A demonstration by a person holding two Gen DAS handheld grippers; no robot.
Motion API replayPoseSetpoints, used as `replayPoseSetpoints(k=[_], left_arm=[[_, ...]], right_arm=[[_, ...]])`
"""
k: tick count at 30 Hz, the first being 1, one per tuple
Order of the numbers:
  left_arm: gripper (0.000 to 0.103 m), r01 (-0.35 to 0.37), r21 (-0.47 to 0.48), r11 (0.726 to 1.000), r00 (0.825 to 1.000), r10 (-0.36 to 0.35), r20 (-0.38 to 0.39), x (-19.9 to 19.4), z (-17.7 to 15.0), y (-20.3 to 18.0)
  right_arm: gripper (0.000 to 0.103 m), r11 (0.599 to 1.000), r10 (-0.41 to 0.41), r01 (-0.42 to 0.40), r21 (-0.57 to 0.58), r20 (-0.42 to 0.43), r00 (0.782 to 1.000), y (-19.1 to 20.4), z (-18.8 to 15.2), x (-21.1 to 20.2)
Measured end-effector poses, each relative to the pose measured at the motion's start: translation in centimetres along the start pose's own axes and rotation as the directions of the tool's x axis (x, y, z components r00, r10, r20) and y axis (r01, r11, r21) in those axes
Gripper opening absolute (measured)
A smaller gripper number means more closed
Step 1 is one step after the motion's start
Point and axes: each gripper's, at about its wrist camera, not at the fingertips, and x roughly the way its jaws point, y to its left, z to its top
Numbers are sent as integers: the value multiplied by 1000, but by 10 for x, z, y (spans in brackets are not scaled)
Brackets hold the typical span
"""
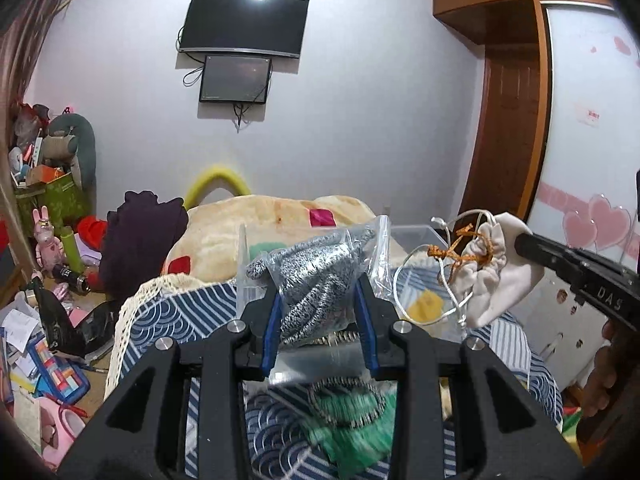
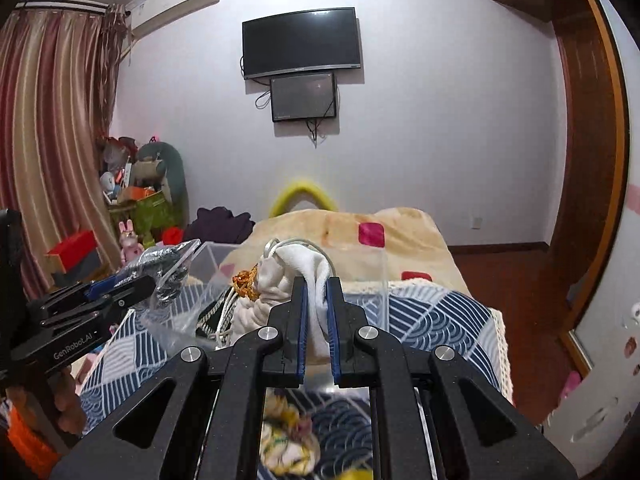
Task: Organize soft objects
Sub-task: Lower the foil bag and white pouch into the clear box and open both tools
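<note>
On our left, we are pinching a clear zip bag (image 1: 320, 276) between the blue pads (image 1: 272, 332) of the left hand-held gripper (image 1: 318, 320), the jaws drawn in against the bulge of the bag. Inside the plastic, a black-and-white knit fabric (image 1: 316, 300) is lying rolled and crumpled, and the bag's zip edge is standing up above the fingertips. We are holding it in the air above a bed covered with a navy wave-pattern cloth (image 1: 200, 320), just in front of a clear plastic box (image 1: 416, 240).

Moving right, we are gripping a cream drawstring pouch (image 2: 280, 284) with the right hand-held gripper (image 2: 317, 320), whose jaws are nearly pressed together on a fold of its white fabric. The pouch is gathered at its neck, with an orange cord (image 2: 244, 280) knotted there and a white cord (image 2: 296, 245) looping over its top. In the left wrist view the same pouch is hanging from the right fingertips, the cords dangling loose beside the zip bag. The pouch is sitting just ahead of and between the right fingertips, over the near rim of the clear plastic box, with the beige blanket (image 2: 400, 248) behind.
</note>
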Motion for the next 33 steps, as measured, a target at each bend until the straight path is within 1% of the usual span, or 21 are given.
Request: replayPoseSetpoints(k=[4, 7, 12, 14, 16, 19, 20, 22, 24, 25, 26, 27, 29, 31, 33], left_arm=[[33, 8, -19, 1000, 999, -8, -33, 23, 6, 7], [34, 22, -23, 999, 997, -24, -73, 42, 3, 8], [34, 27, 26, 999, 988, -23, -154, 75, -12, 0], [34, 28, 44, 999, 983, -19, -182, 85, -17, -4], [34, 18, 87, 996, 984, -3, -178, 86, -20, -11], [35, 28, 105, 994, 984, -8, -179, 85, -20, -16], [36, 25, 110, 994, 984, -5, -181, 84, -21, -18], [39, 31, 105, 994, 982, -10, -189, 82, -21, -18], [43, 37, 89, 995, 980, -18, -199, 80, -19, -18], [43, 37, 80, 996, 980, -20, -199, 79, -18, -16], [44, 38, 76, 996, 980, -22, -198, 77, -18, -14], [45, 40, 72, 997, 980, -25, -198, 75, -16, -13], [46, 38, 64, 997, 980, -24, -198, 70, -14, -10], [51, 38, 58, 998, 982, -26, -185, 63, -11, -9], [64, 35, 59, 998, 987, -25, -156, 52, -6, -8]], right_arm=[[8, 1000, -3, 3, 9, -14, 1000, 2, -2, 17], [8, 1000, 11, -9, 21, -64, 998, 2, -8, 37], [8, 998, 54, -48, 39, -161, 985, 2, -20, 63], [8, 998, 53, -48, 31, -185, 981, 3, -23, 68], [9, 999, 40, -39, 8, -203, 978, 6, -27, 71], [9, 999, 18, -24, -24, -216, 976, 10, -28, 72], [11, 999, 18, -26, -33, -222, 975, 12, -28, 70], [20, 998, 12, -24, -50, -228, 974, 13, -26, 71], [43, 998, 1, -14, -59, -219, 976, 12, -23, 69], [49, 998, -6, -7, -61, -212, 977, 11, -23, 67], [59, 998, -12, 1, -59, -197, 980, 9, -21, 64], [62, 998, -17, 7, -60, -176, 984, 9, -19, 58], [62, 998, -22, 11, -67, -162, 986, 8, -16, 53], [62, 997, -29, 19, -73, -139, 990, 7, -10, 43], [65, 997, -32, 23, -78, -120, 992, 8, -7, 34]])
